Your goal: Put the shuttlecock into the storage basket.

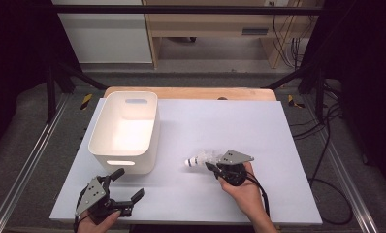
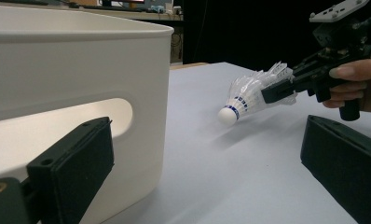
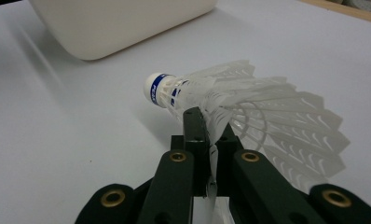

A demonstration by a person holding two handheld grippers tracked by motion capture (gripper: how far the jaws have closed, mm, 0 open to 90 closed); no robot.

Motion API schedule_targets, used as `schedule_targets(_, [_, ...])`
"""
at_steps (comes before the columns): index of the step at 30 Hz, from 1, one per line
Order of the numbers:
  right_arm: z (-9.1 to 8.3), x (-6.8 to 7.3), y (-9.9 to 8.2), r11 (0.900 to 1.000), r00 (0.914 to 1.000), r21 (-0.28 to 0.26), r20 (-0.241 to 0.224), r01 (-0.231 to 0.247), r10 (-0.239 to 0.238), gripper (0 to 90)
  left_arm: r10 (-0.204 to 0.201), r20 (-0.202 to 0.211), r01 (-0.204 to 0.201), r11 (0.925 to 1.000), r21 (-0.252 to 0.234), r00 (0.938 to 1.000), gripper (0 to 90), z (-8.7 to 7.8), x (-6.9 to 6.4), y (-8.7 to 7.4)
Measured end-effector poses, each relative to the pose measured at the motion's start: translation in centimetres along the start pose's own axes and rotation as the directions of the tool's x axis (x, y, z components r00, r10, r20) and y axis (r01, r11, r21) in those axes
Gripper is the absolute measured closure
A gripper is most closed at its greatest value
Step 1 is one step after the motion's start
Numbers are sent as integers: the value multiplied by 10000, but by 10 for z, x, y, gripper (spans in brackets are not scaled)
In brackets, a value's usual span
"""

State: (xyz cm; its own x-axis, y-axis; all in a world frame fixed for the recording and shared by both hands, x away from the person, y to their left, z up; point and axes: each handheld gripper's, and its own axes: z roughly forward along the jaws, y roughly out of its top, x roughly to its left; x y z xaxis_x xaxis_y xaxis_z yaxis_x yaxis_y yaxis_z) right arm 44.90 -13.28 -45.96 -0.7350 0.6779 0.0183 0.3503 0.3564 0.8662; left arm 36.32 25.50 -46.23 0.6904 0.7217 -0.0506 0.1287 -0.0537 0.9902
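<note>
High view — right gripper (image 1: 212, 167) jaws clenched on shuttlecock (image 1: 201, 158); left gripper (image 1: 128, 184) jaws spread wide, holding nothing.

This is a lab or test room set up for recording. A white board (image 1: 191, 145) lies on a wooden table (image 1: 191, 92) inside a frame of black bars (image 1: 181, 9) and metal rails (image 1: 21, 170). Black curtains (image 1: 16, 58) hang at both sides. Loose cables (image 1: 327, 126) run over the grey floor (image 1: 220, 65), and plain wooden furniture (image 1: 220, 24) stands behind.
</note>
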Motion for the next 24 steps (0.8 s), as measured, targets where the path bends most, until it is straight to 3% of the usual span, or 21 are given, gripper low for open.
schedule_targets(12, [-17, 7, 38, 9971, 9971, -1, 80, 760, -760, 889, 58, -18, -58, 10000, 51, 10000, 26, 0, 0, 0])
schedule_targets(24, [-20, 20, 89, 9859, 9860, -142, 63, 1665, -1665, 889, 135, -18, -135, 9999, 95, 9999, 26, 1, 0, 0])
